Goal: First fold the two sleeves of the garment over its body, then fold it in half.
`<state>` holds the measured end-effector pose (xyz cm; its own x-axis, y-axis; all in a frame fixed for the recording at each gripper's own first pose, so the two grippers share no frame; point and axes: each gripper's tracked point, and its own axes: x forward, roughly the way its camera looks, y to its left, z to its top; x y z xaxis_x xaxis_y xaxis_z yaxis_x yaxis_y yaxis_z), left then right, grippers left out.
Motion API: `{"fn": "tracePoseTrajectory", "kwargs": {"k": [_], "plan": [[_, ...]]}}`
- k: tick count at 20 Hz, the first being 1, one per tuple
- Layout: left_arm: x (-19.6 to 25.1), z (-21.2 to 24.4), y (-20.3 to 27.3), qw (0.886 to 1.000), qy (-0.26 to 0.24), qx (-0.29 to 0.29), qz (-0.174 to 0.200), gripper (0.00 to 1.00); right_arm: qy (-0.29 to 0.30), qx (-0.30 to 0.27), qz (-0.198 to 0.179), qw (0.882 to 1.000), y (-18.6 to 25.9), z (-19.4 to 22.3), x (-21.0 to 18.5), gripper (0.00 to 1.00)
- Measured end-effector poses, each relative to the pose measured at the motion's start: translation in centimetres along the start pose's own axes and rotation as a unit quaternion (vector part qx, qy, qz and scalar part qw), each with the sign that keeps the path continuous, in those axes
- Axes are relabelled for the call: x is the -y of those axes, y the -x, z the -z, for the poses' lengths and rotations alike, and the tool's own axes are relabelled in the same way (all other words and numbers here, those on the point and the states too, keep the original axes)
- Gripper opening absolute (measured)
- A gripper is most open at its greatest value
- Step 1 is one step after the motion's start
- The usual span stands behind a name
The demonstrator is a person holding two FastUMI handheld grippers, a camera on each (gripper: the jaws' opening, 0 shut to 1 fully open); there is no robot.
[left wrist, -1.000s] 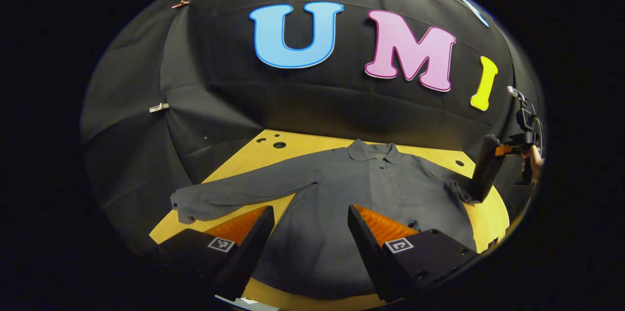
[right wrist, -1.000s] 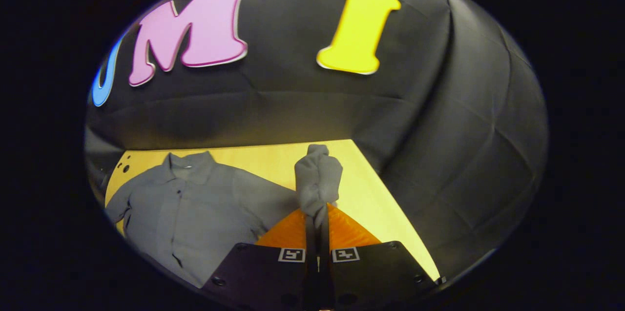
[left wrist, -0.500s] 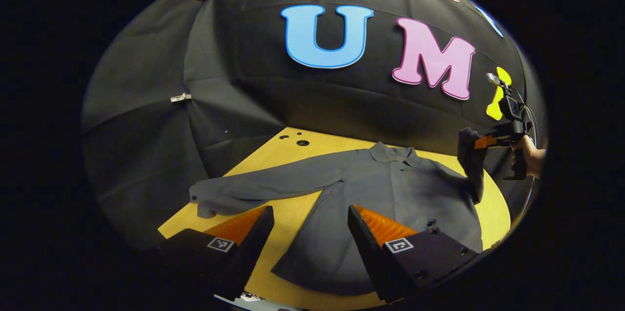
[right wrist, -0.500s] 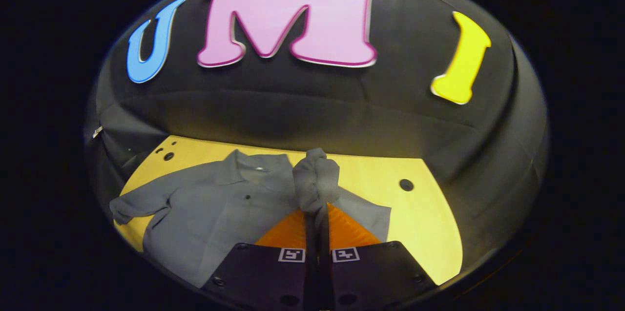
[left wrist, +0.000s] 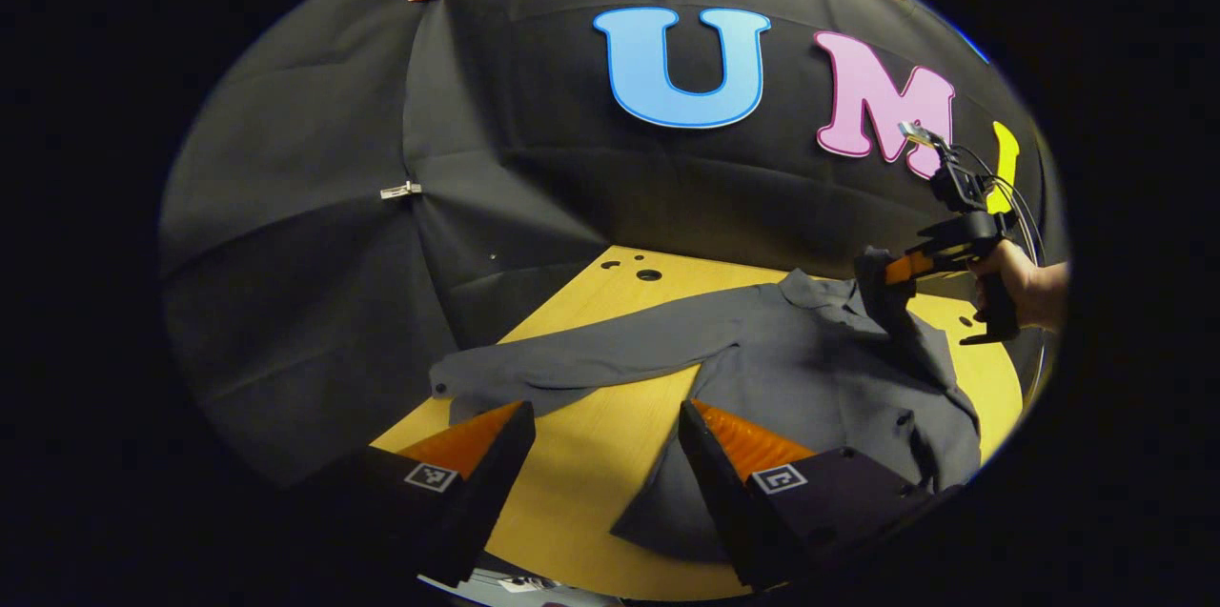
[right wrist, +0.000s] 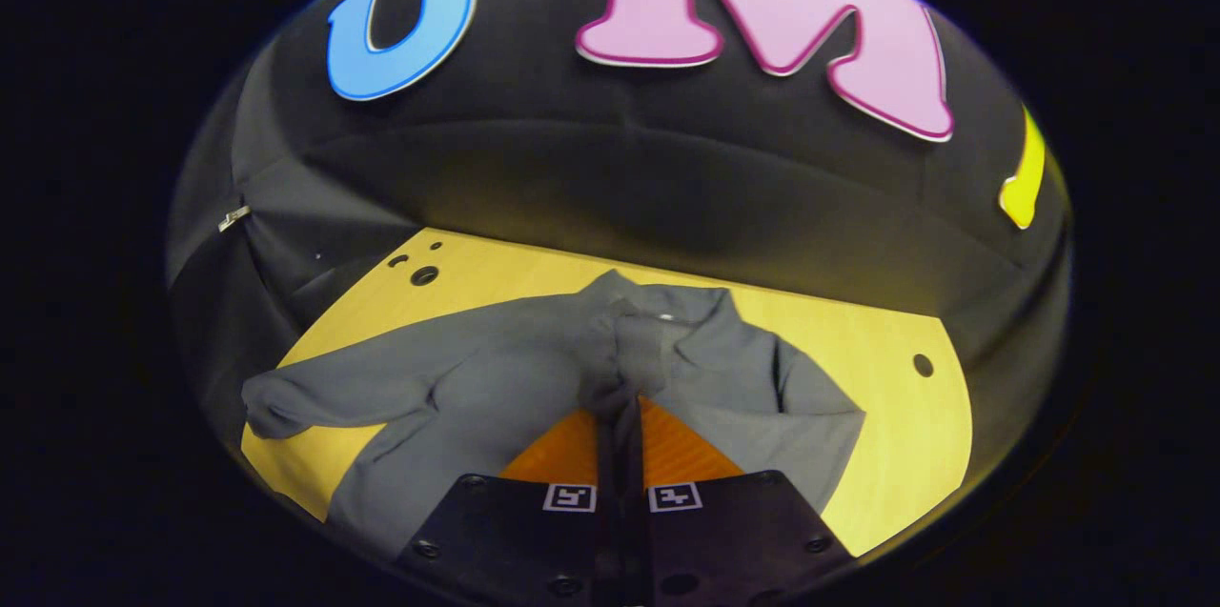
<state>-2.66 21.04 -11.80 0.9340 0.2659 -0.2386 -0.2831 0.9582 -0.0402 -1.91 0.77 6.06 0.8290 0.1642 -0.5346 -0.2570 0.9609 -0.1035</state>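
A dark grey long-sleeved shirt (left wrist: 810,369) lies flat, collar away from me, on the yellow table (left wrist: 610,455). In the right gripper view my right gripper (right wrist: 620,412) is shut on the cuff of one sleeve (right wrist: 637,354), and the bunched cloth stands up over the shirt's chest (right wrist: 477,388). In the left gripper view that right gripper (left wrist: 901,269) hangs above the collar, held by a hand (left wrist: 1025,283). The other sleeve (left wrist: 572,359) lies stretched out to the side. My left gripper (left wrist: 605,440) hovers open over bare table beside the shirt's hem.
The black cloth wall (left wrist: 572,188) closes in the table on the far side and on the left. Several round holes (left wrist: 648,274) mark the table's far left corner, and one hole (right wrist: 922,365) sits at its right.
My right gripper has carried the pinched sleeve up and across, from the table's right side to over the shirt's chest. My left gripper stayed open and shifted left, off the shirt's body.
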Motion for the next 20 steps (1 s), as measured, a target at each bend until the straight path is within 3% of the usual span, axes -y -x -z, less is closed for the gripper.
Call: {"fn": "tracePoseTrajectory", "kwargs": {"k": [6, 10, 14, 15, 16, 17, 20], "plan": [[-1.6, 0.7, -1.1, 1.0, 0.013, -0.008, -0.011, 0.96, 0.024, -0.04, -0.04, 0.998, -4.0, 3.6, -7.8, 0.05], [-2.3, 1.2, -1.4, 1.0, 0.003, -0.012, -0.019, 0.96, 0.035, -0.066, -0.041, 0.996, -5.9, 5.9, -10.6, 0.07], [-4.2, 0.7, -1.9, 0.999, -0.009, -0.007, -0.038, 0.96, 0.04, -0.085, -0.066, 0.993, -6.6, 8.0, -13.4, 0.18], [-4.8, 0.6, -2.0, 0.999, -0.01, -0.004, -0.045, 0.96, 0.041, -0.087, -0.073, 0.993, -6.5, 8.4, -14.0, 0.11], [-5.6, 0.3, -2.3, 0.998, -0.014, 0.001, -0.055, 0.96, 0.039, -0.089, -0.081, 0.992, -6.2, 8.4, -14.5, 0.16], [-6.4, 0.1, -2.6, 0.998, -0.02, 0.005, -0.066, 0.96, 0.036, -0.09, -0.094, 0.991, -6.1, 8.9, -15.3, 0.41], [-8.8, -0.2, -3.6, 0.996, -0.015, 0.008, -0.088, 0.97, 0.038, -0.089, -0.119, 0.988, -4.9, 9.3, -16.5, 0.76]]}}
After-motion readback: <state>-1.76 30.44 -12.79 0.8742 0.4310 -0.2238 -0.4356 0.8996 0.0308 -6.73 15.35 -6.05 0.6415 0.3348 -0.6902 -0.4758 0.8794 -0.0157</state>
